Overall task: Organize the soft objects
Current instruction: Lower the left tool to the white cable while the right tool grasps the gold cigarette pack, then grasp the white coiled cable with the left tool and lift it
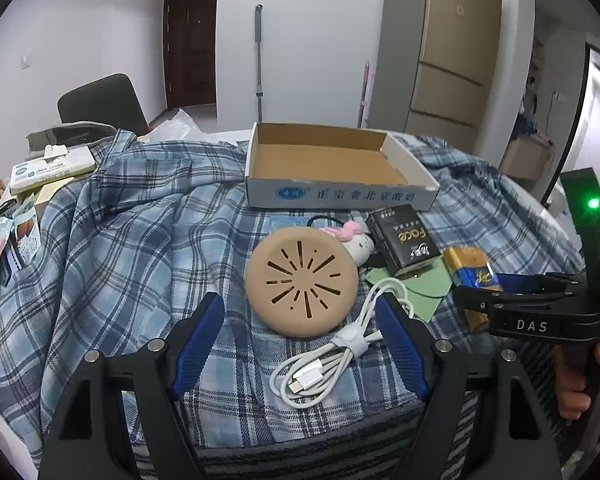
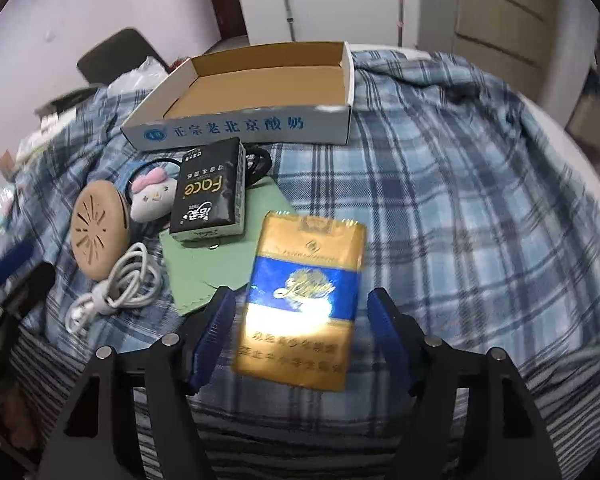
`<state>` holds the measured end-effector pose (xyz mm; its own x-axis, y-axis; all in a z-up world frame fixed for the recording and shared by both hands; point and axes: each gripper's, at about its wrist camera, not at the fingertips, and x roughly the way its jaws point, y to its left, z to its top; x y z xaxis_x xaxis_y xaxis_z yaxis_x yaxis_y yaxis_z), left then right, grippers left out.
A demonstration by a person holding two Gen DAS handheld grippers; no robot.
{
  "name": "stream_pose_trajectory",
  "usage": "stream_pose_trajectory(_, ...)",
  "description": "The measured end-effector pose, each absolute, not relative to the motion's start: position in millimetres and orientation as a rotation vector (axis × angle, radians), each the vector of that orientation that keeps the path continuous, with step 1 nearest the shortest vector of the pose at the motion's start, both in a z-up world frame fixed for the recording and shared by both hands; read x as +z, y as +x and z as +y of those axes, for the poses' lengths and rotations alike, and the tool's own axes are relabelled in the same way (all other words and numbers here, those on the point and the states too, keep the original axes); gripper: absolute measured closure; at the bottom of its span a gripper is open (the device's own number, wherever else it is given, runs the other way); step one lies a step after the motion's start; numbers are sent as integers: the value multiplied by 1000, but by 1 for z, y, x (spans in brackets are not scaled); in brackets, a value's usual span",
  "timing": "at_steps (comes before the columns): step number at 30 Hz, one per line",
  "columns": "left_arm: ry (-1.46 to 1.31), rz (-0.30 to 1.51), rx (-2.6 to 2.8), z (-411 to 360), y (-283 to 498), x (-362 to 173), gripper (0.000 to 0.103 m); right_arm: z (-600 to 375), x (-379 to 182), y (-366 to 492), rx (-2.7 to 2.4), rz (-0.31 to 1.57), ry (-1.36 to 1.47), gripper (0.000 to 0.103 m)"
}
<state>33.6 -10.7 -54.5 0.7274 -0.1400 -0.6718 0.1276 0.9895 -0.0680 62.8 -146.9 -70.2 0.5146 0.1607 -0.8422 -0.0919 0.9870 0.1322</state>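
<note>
An open cardboard box [image 1: 340, 196] [image 2: 240, 128] stands at the back of the plaid cloth. In front of it lie a tan round pad [image 1: 301, 282] [image 2: 98, 236], a white plush toy with a pink bow [image 1: 356, 242] [image 2: 152, 196], a black tissue pack [image 1: 402, 238] [image 2: 208, 196], a green pouch [image 1: 412, 284] [image 2: 216, 264], a coiled white cable [image 1: 332, 354] [image 2: 116, 288] and a gold-and-blue pack [image 1: 474, 270] [image 2: 304, 292]. My left gripper [image 1: 302, 340] is open, straddling the pad's near edge and the cable. My right gripper [image 2: 300, 328] [image 1: 512, 292] is open around the gold-and-blue pack, fingers apart from it.
A blue plaid cloth [image 1: 120, 240] [image 2: 460, 200] covers the table. Boxes and packets [image 1: 48, 168] are piled at the left edge. A dark chair [image 1: 100, 100] stands behind. A fridge [image 1: 456, 60] and a mop handle [image 1: 259, 60] are in the background.
</note>
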Motion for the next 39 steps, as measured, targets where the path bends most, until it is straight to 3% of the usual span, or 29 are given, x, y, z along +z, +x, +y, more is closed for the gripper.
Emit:
stream_pose_trajectory(1, -16, 743, -153, -11, 34, -54, 23, -147, -72, 61, 153, 1020, 103, 40)
stream_pose_trajectory(2, -17, 744, -164, -11, 33, -54, 23, -148, -73, 61, 145, 1019, 118, 51)
stream_pose_trajectory(3, -16, 745, -169, -11, 32, -53, 23, -148, -72, 59, 132, 1009, 128, 52)
stream_pose_trajectory(6, -2, 788, -191, -11, 33, -54, 26, -147, -65, 51, 135, 963, 107, 53)
stream_pose_trajectory(8, 3, 839, -210, -10, 36, -59, 42, -146, -57, 46, 141, 921, 70, 53)
stream_pose_trajectory(12, 10, 954, -314, -12, 43, -70, 54, -149, -45, 41, 190, 885, 60, 52)
stream_pose_trajectory(21, 105, 1056, -445, -27, 62, -76, 57, -168, -46, 34, 178, 882, 103, 52)
stream_pose_trajectory(29, 97, 1065, -462, -33, 74, -82, 75, -175, -42, 27, 162, 867, 77, 52)
stream_pose_trajectory(39, 190, 1108, -502, -42, 79, -84, 76, -176, -50, 30, 175, 891, 105, 52)
